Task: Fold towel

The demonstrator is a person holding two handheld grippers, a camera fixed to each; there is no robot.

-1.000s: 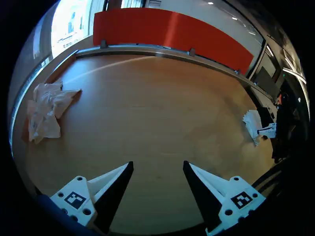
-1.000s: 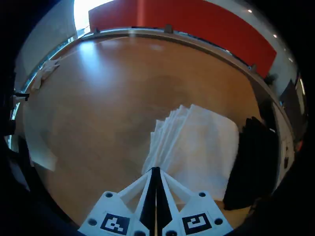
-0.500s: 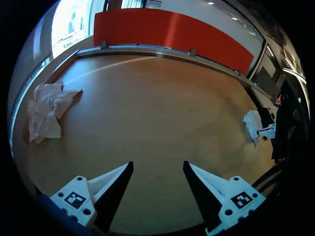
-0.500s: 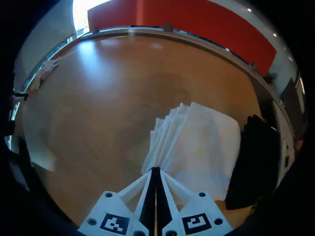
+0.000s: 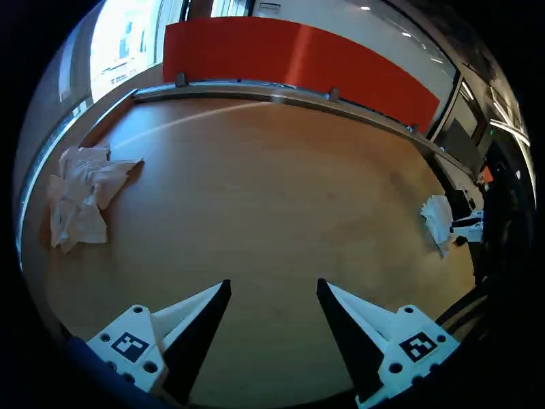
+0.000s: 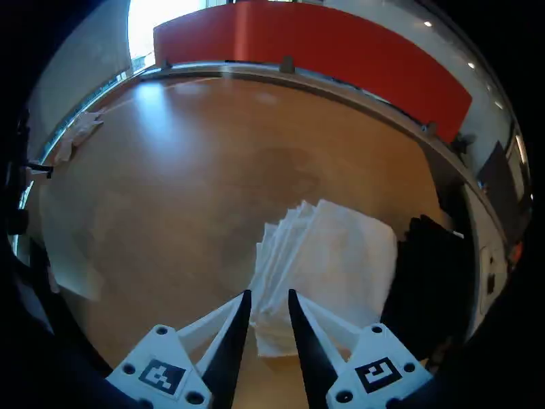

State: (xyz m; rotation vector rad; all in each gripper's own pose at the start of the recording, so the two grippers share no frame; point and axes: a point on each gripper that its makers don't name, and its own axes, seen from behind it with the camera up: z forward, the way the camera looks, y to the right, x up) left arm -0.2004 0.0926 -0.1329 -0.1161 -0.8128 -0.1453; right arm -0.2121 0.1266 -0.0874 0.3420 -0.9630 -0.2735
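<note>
Right gripper (image 6: 268, 294) is hanging low over the wooden table (image 6: 170, 177) with its fingers parted only narrowly, while the left gripper (image 5: 272, 283) is holding its fingers spread wide above bare wood, gripping nothing. A red panel (image 5: 293, 58) is running along the table's far edge. The folded towel stack (image 6: 327, 259) is lying straight ahead of the right gripper, its near edge showing in the slim gap between those fingers; whether the tips are touching the cloth I cannot tell. A black object (image 6: 426, 286) is sitting just beside the stack. A crumpled towel pile (image 5: 82, 194) is lying well apart from it, near the table's opposite edge.
</note>
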